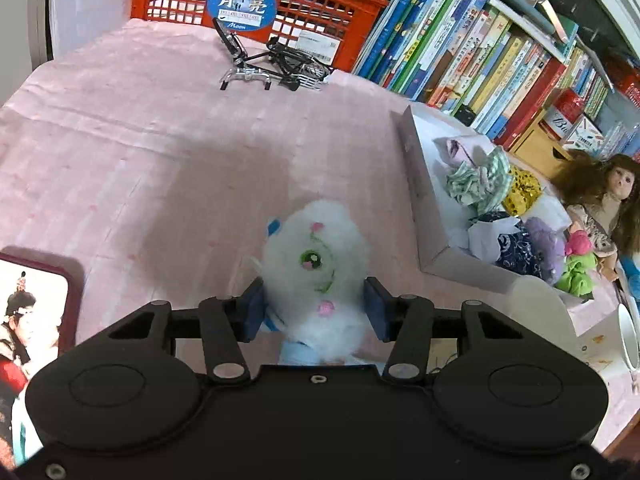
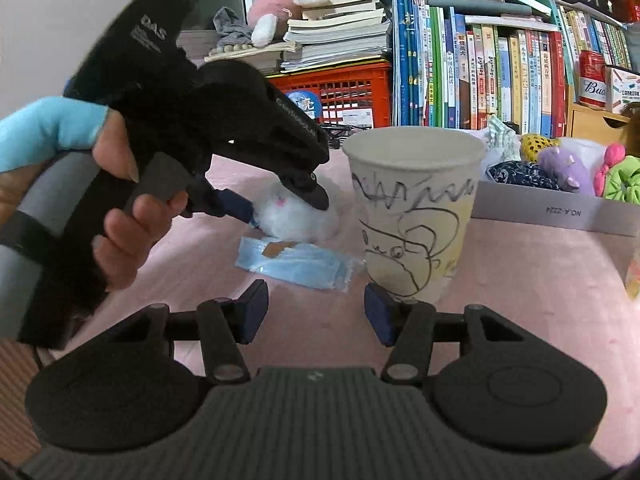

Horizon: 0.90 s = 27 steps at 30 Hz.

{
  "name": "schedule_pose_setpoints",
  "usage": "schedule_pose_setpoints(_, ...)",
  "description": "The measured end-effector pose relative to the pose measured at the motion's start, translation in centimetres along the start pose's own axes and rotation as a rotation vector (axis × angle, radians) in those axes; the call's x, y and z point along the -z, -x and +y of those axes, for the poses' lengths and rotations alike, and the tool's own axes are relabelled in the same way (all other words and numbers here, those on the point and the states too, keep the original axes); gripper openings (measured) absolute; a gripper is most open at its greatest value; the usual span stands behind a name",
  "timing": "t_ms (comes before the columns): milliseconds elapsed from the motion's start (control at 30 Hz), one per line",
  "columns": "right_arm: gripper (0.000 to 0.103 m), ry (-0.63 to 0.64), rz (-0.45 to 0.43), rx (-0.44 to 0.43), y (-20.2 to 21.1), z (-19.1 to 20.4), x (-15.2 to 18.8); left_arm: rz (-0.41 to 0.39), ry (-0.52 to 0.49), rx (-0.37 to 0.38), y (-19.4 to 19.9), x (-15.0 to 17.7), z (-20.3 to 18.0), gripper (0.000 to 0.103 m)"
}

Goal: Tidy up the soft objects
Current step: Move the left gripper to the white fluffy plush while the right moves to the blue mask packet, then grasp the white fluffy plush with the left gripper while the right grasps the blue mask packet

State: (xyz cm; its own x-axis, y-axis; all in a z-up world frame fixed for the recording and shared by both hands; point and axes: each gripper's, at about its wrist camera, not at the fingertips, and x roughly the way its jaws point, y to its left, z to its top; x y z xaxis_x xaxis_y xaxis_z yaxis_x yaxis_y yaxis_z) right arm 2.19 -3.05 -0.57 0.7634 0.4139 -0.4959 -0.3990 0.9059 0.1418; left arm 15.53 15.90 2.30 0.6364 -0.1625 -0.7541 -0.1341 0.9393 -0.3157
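Observation:
A white fluffy plush toy (image 1: pixel 316 264) with a green embroidered eye lies on the pink tablecloth. My left gripper (image 1: pixel 314 308) has a blue pad on each side of it, touching the fur. The right wrist view shows the same toy (image 2: pixel 298 214) under the left gripper (image 2: pixel 280 206). A pale cardboard box (image 1: pixel 420 184) to the right holds several soft things: crumpled cloths, a purple plush, a green scrunchie. The box also shows in the right wrist view (image 2: pixel 560 212). My right gripper (image 2: pixel 316 310) is open and empty above the cloth. A blue face mask packet (image 2: pixel 296 266) lies in front of it.
A doodled paper cup (image 2: pixel 416 212) stands right of the mask. A toy bicycle (image 1: pixel 276 66) lies before a red crate (image 1: pixel 256 4). Books (image 1: pixel 480 44) line the back right. A doll (image 1: pixel 600 208) sits beyond the box. A framed picture (image 1: pixel 32 320) lies at left.

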Motion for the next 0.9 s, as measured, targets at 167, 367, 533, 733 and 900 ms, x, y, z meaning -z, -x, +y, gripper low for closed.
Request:
schedule_pose_setpoints(167, 0.071, 0.007, -0.001, 0.025, -0.5, 0.6, 0.1, 0.000, -0.010, -0.001, 0.3, 0.2, -0.1, 0.048)
schedule_pose_setpoints(367, 0.080, 0.024, 0.002, 0.042, -1.2, 1.6, -0.3, -0.005, -0.064, -0.014, 1.0, 0.3, -0.4, 0.046)
schedule_pose_setpoints(533, 0.085, 0.031, 0.007, 0.058, -1.8, 2.0, -0.6, 0.006, -0.068, -0.010, 1.7, 0.4, 0.0, 0.046)
schedule_pose_setpoints(733, 0.090, 0.063, 0.019, 0.058, -1.9, 2.4, -0.6, 0.008, -0.074, 0.008, 3.3, 0.6, 0.6, 0.043)
schedule_pose_setpoints(900, 0.094, 0.078, 0.038, 0.077, -2.0, 2.7, -0.7, -0.050, -0.107, -0.036, 3.8, 0.1, 0.2, 0.071)
